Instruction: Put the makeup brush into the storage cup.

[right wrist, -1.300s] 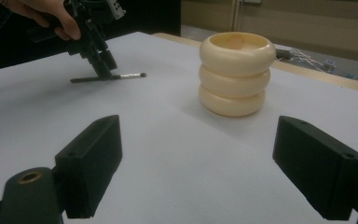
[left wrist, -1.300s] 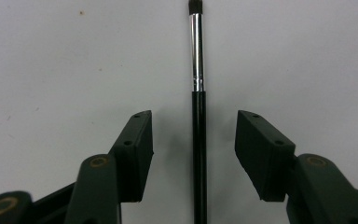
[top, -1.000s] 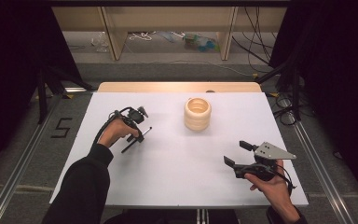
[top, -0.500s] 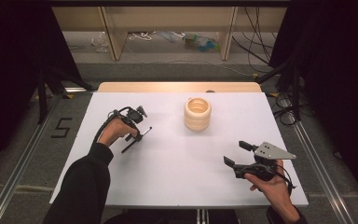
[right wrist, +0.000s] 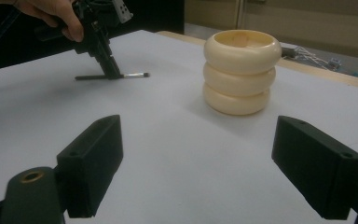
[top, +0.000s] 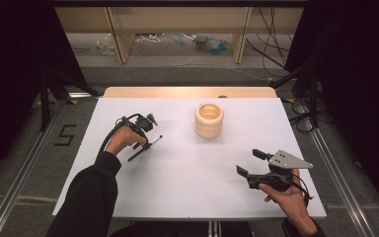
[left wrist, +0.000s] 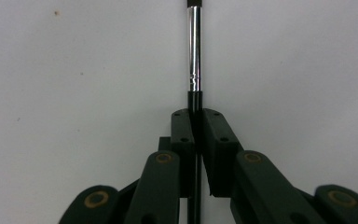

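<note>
A thin brush (left wrist: 195,46) with a black handle and a silver ferrule lies on the white table (top: 187,182). My left gripper (left wrist: 198,116) points down at the table and is shut on the handle. In the high view this gripper (top: 140,146) is at the table's left, with the brush (top: 150,144) sticking out from the jaws toward the middle. My right gripper (top: 250,163) hovers near the front right, open and holding nothing. Its own view shows the wide gap between its jaws (right wrist: 200,140), with the brush (right wrist: 133,75) and left gripper (right wrist: 109,70) far off.
A cream ribbed holder (top: 208,120) made of three stacked rings stands upright at the table's back middle, open at the top (right wrist: 241,70). A wooden strip (top: 187,92) runs along the far edge. Cables lie on the floor to the right.
</note>
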{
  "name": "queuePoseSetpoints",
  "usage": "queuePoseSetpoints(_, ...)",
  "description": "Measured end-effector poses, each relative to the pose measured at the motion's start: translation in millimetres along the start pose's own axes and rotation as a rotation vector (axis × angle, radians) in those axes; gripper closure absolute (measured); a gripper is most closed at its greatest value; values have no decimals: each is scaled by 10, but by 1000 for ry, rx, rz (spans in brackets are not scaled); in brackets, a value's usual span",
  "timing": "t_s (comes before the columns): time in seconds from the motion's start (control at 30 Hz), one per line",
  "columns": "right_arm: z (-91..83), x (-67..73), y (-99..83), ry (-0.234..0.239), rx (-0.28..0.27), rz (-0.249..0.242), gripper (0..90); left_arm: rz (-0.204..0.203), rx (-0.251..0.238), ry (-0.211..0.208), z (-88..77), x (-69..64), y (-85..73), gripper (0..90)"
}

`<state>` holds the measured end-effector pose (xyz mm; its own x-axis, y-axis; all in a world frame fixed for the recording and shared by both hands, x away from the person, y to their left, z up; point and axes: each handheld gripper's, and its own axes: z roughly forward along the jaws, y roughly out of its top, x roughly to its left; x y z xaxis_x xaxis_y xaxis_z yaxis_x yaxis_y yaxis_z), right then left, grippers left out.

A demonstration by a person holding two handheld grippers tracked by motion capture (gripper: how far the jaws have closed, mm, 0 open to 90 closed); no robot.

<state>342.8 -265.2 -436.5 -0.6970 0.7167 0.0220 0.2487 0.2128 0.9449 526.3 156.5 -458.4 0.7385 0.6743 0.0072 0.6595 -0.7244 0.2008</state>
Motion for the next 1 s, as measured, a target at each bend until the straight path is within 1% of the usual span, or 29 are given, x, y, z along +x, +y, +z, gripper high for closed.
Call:
queuePoseSetpoints(0.03,0,-1,-1,1,1,0,175,-26,-2,-7,4,-25,-9,834)
queuePoseSetpoints(0.07,-1,0,0,1,1,0,175,12,-1,4,0,-9,-2,835)
queuePoseSetpoints(0.1,-1,0,2,2,-1,0,176,2,-11,9,7,-23,-1,835)
queuePoseSetpoints(0.13,-1,0,2,2,-1,-1,176,17,1,7,1,-11,4,835)
queuePoseSetpoints(0.17,1,0,0,2,0,-1,176,6,-6,1,4,-14,1,835)
queuePoseSetpoints(0.27,-1,0,0,2,1,1,176,28,-3,5,-7,-5,-10,836)
queuePoseSetpoints(0.3,-1,0,1,1,0,0,177,28,-12,7,-3,-8,-14,836)
queuePoseSetpoints(0.37,3,-2,-1,1,2,0,177,24,-14,6,-15,3,-14,836)
queuePoseSetpoints(0.4,2,-2,-2,-2,6,0,176,7,-26,2,-14,0,-19,836)
queuePoseSetpoints(0.43,3,-4,-1,1,2,0,177,12,-24,8,-28,11,-23,836)
queuePoseSetpoints(0.47,2,-3,0,1,1,-1,177,9,-31,3,-39,16,-26,837)
queuePoseSetpoints(0.5,1,-2,1,1,0,-1,177,-9,-53,-4,-48,11,-32,837)
queuePoseSetpoints(0.53,2,-2,-1,2,0,-1,177,7,-48,-8,-81,30,-34,837)
queuePoseSetpoints(0.57,3,-3,-2,3,3,0,177,-11,-72,-16,-96,20,-39,836)
queuePoseSetpoints(0.6,3,-3,-3,4,3,2,177,-18,-95,-21,-113,16,-43,836)
queuePoseSetpoints(0.63,3,-4,-1,4,0,2,176,-8,-100,-25,-147,20,-46,836)
queuePoseSetpoints(0.67,2,-3,0,4,-1,2,177,-12,-120,-27,-181,16,-49,836)
queuePoseSetpoints(0.7,2,-2,0,3,-1,0,177,-20,-155,-28,-210,16,-51,836)
queuePoseSetpoints(0.73,3,-2,-2,3,2,0,176,-36,-190,-33,-244,11,-58,836)
queuePoseSetpoints(0.77,-8,10,0,3,24,15,176,-41,-214,-37,-277,15,-66,836)
queuePoseSetpoints(0.8,3,-2,-2,2,2,1,177,-60,-240,-33,-301,1,-74,836)
queuePoseSetpoints(0.87,2,0,1,2,0,1,176,-64,-284,-39,-358,-6,-88,836)
queuePoseSetpoints(0.93,3,2,-2,2,3,1,176,-67,-315,-62,-419,-7,-110,836)
queuePoseSetpoints(0.97,3,-1,-3,1,3,1,176,-61,-329,-59,-447,-10,-125,836)
queuePoseSetpoints(1.0,2,-1,-1,1,1,2,176,-52,-331,-57,-474,-26,-139,836)
